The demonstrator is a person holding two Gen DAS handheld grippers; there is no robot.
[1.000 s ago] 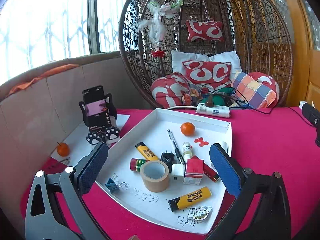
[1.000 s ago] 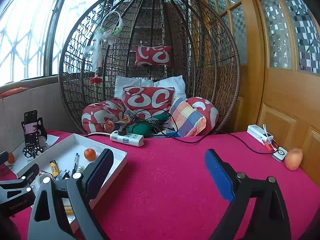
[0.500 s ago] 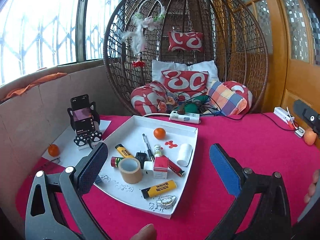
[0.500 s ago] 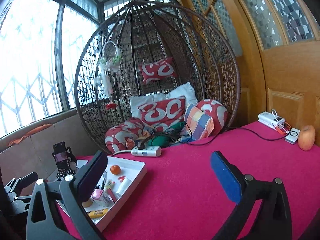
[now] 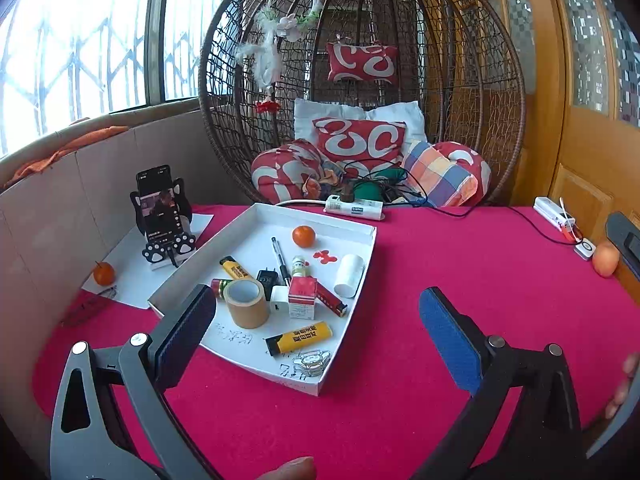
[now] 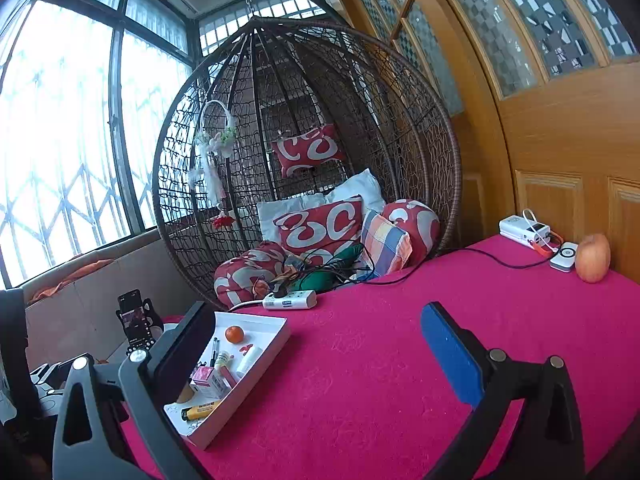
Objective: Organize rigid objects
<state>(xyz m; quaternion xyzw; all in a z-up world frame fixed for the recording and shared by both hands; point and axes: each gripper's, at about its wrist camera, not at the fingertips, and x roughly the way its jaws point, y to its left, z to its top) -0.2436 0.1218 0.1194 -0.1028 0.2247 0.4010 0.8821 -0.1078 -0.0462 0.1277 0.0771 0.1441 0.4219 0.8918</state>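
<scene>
A white tray (image 5: 362,268) lies on the pink cloth and holds several small items: a tape roll (image 5: 246,303), a red-and-white box (image 5: 302,297), yellow lighters (image 5: 299,338), a pen (image 5: 279,254), an orange (image 5: 303,236) and a white cylinder (image 5: 349,275). My left gripper (image 5: 318,338) is open and empty, held above the tray's near edge. My right gripper (image 6: 320,354) is open and empty, raised over the cloth to the right of the tray (image 6: 256,376).
A phone on a stand (image 5: 162,210) and a second orange (image 5: 104,273) sit on paper left of the tray. A power strip (image 5: 352,206) lies behind it before the wicker hanging chair (image 5: 360,80). An apple (image 6: 592,258) and chargers (image 6: 524,230) are at the far right.
Both grippers have pulled back and risen from the tray, which now looks smaller. The right view has tilted upward and to the right. Both stay open.
</scene>
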